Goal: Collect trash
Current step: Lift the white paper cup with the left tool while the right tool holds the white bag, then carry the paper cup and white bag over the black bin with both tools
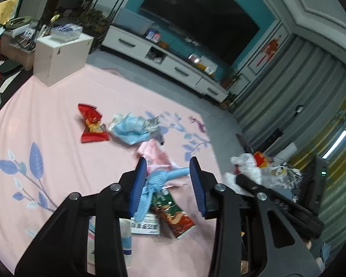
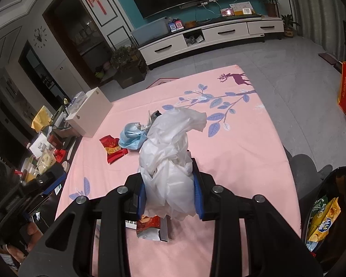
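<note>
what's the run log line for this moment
left gripper: open over blue glove | right gripper: shut on white plastic bag | red snack wrapper: on pink cloth

pink sheet (image 2: 242,152) with blue leaves, white bag (image 2: 170,161), red wrapper (image 2: 113,149)

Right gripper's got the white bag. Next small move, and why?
Probably swing the right gripper to its right and over the black bin. It is shut on the white plastic bag, lifted off the pink cloth, and the bin already holds snack wrappers. The left gripper is open around a blue glove, so it could close next.
</note>
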`<control>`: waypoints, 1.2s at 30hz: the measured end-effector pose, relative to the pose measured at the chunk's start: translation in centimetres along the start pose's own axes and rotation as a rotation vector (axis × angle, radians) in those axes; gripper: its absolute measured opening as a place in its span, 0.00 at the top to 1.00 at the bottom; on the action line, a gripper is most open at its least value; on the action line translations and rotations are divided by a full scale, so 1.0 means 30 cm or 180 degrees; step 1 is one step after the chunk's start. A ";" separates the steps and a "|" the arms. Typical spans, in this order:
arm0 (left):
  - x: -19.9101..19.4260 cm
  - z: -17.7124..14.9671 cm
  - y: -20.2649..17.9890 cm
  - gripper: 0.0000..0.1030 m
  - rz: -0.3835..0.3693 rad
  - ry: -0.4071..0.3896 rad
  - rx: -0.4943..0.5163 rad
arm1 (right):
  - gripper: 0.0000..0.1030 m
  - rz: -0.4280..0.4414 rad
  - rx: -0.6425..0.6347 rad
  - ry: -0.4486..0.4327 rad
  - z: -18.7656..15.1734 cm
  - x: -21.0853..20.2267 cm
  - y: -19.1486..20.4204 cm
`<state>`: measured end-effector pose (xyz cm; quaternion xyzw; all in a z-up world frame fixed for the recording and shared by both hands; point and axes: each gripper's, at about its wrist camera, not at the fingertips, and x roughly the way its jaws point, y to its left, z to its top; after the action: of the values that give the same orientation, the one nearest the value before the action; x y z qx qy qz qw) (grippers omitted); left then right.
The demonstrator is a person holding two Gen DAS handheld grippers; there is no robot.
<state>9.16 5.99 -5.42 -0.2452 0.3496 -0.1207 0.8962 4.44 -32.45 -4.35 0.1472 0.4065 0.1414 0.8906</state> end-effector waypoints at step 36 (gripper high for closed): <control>-0.095 -0.262 0.288 0.03 0.0679 0.0647 -0.0610 | 0.67 -0.0129 0.0125 0.0133 -0.181 -0.271 -0.210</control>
<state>2.09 11.65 -13.31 -0.2776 0.4722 -0.0152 0.8365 -4.01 -40.45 -4.58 0.1534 0.4306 0.1183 0.8815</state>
